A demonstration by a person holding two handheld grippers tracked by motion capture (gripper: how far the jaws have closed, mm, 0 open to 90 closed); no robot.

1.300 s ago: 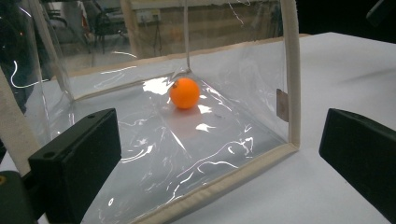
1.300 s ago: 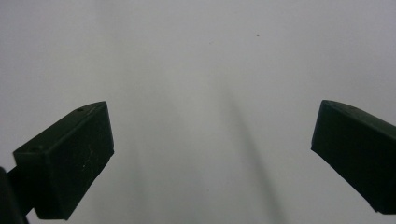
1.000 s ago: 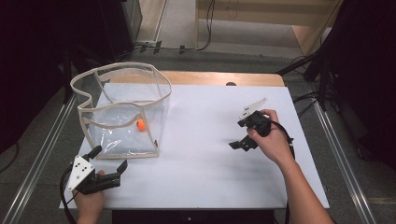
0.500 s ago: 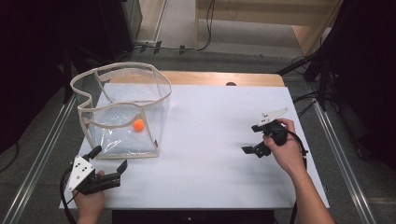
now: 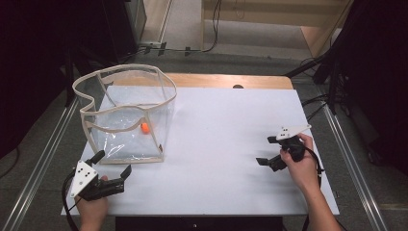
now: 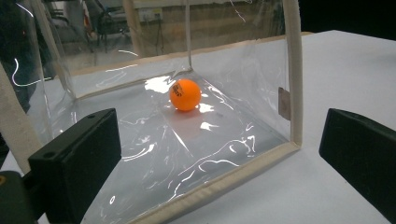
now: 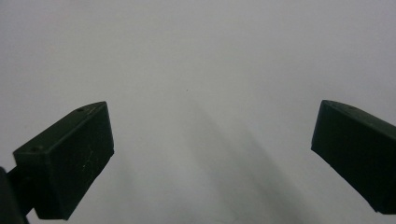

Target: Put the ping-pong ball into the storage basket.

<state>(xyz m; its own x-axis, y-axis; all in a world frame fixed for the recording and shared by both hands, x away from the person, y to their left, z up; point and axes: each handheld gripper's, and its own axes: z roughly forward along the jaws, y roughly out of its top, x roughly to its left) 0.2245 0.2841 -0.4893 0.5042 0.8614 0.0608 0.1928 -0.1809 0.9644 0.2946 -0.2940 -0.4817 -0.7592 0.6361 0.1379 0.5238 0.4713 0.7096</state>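
A clear plastic box (image 5: 124, 111) with beige trim stands open-topped on the left of the white table (image 5: 221, 120). An orange ball (image 5: 144, 127) lies on its floor. My left gripper (image 5: 113, 162) rests open near the front left corner, just in front of the box. In the left gripper view the ball (image 6: 185, 94) sits behind the clear wall (image 6: 293, 70), beyond my left gripper (image 6: 219, 163), whose jaws stand wide apart. My right gripper (image 5: 265, 150) is open at the right of the table. In its own view the right gripper (image 7: 212, 158) holds nothing over bare white tabletop.
A wooden strip (image 5: 231, 81) runs along the table's far edge. Metal rails (image 5: 43, 159) flank both sides, and cables lie on the floor behind. Dark equipment stands at the far left and right.
My right gripper has moved to the right and toward the near edge, still open. The left gripper, the box and the ball have stayed in place.
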